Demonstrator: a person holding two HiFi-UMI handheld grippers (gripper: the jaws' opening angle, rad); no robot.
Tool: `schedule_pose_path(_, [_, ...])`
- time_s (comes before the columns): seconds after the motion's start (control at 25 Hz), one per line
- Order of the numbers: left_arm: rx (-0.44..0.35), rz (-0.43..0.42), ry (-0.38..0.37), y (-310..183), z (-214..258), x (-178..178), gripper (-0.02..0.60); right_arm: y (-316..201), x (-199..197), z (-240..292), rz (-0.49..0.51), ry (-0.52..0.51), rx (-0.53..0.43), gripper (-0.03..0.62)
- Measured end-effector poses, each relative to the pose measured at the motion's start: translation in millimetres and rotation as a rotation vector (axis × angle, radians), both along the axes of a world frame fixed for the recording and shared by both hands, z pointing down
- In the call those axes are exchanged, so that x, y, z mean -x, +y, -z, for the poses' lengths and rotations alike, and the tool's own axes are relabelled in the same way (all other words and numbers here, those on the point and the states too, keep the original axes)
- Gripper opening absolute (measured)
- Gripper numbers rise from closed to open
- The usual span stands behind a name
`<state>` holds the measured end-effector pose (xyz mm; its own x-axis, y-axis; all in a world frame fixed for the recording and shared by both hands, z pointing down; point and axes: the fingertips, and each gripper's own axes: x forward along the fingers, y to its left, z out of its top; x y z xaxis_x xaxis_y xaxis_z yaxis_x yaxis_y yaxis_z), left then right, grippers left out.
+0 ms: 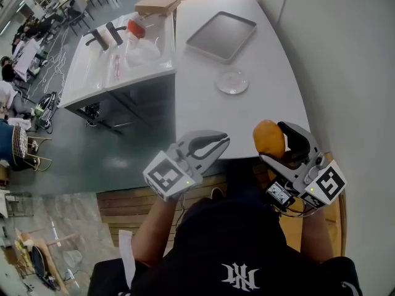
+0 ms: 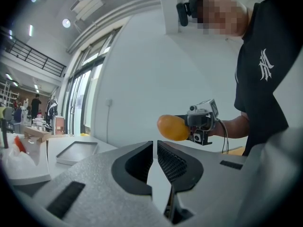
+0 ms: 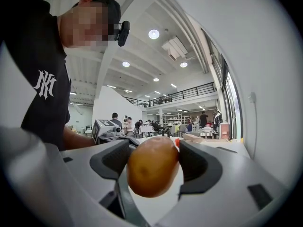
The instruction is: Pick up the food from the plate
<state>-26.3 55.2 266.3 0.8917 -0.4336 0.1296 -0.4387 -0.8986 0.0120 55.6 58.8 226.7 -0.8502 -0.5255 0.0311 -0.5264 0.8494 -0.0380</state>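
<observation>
An orange-brown potato-like food piece (image 1: 269, 138) sits clamped between the jaws of my right gripper (image 1: 274, 142), held up near the person's chest off the front edge of the white table (image 1: 247, 113). It fills the jaws in the right gripper view (image 3: 152, 166) and shows from the left gripper view (image 2: 173, 127). The small clear glass plate (image 1: 232, 81) lies bare in the middle of the table. My left gripper (image 1: 217, 145) hangs off the table's front left corner, jaws nearly touching with nothing between them (image 2: 155, 161).
A grey metal tray (image 1: 221, 36) lies on the far part of the table. A second white table (image 1: 99, 73) to the left carries black tools, a red item and plastic bags. A cardboard box (image 1: 157, 5) stands behind. A wall borders the right.
</observation>
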Motion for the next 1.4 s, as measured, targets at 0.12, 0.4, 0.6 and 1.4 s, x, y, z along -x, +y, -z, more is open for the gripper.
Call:
schedule_pose_path(0.12, [-0.021, 0.001, 0.0, 1.4, 6.1, -2.9, 0.008, -3.1, 2.4, -1.5, 0.004, 0.0, -0.002, 0.307])
schedule_pose_path(0.4, [-0.009, -0.01, 0.003, 11.8, 14.2, -13.2, 0.008, 0.2, 1.3, -5.9, 0.008, -0.012, 0.022, 0.307])
schedule_pose_path(0.6, [-0.006, -0.019, -0.001, 20.1, 15.8, -18.9, 0.009, 7.2, -3.5, -6.6, -0.001, -0.03, 0.024, 0.307])
schedule_pose_path(1.4, [-0.014, -0.024, -0.003, 20.6, 17.2, -18.0, 0.009, 9.8, -7.5, -14.6, -0.005, -0.003, 0.033, 0.306])
